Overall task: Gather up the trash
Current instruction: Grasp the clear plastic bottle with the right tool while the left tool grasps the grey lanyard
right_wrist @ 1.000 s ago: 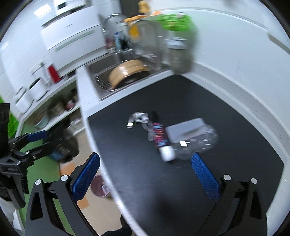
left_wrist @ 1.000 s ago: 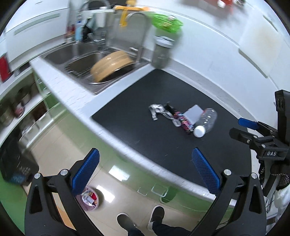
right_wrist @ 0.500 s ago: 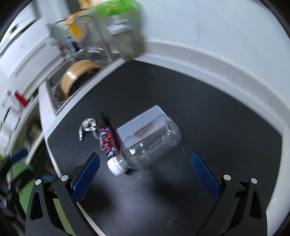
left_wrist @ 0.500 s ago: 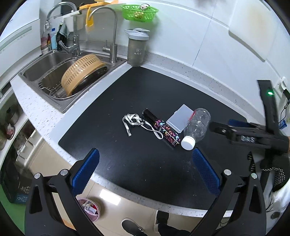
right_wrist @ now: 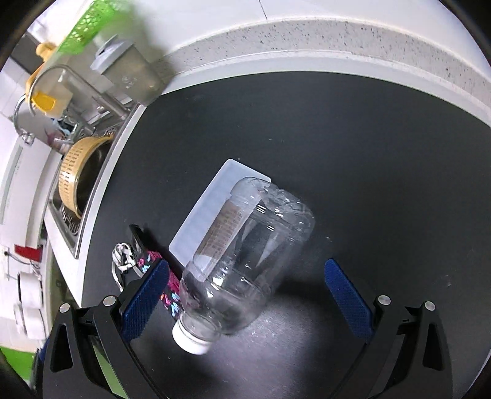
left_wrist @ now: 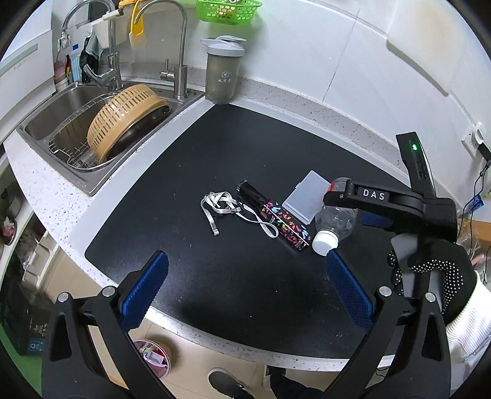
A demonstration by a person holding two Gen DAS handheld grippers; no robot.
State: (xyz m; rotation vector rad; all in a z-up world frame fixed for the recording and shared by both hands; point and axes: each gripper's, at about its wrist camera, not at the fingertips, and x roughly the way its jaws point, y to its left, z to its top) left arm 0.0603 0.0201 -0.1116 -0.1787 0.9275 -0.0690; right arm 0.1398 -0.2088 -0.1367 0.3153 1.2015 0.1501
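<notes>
A clear plastic bottle (right_wrist: pixel 245 254) with a white cap (right_wrist: pixel 191 336) lies on its side on the black mat (right_wrist: pixel 368 153). It rests partly on a flat white card (right_wrist: pixel 208 211). My right gripper (right_wrist: pixel 245 270) is open and low over the bottle, one finger on each side of its neck end. A black box with colourful print (left_wrist: pixel 277 219) and a grey lanyard (left_wrist: pixel 221 205) lie left of the bottle (left_wrist: pixel 337 219). My left gripper (left_wrist: pixel 245 264) is open and holds nothing, near the mat's front edge. The right gripper (left_wrist: pixel 343 208) shows there, held by a gloved hand (left_wrist: pixel 435 270).
The sink (left_wrist: pixel 61 122) at the left holds a yellow colander (left_wrist: pixel 122 122). A grey shaker cup (left_wrist: pixel 222 73) stands at the back wall under a green basket (left_wrist: pixel 228 10). Below the counter edge a small pink bin (left_wrist: pixel 153 357) sits on the floor beside a person's shoes (left_wrist: pixel 227 380).
My right gripper has come down and closer, so the bottle now lies between its fingers. My left gripper has moved in over the counter's front edge.
</notes>
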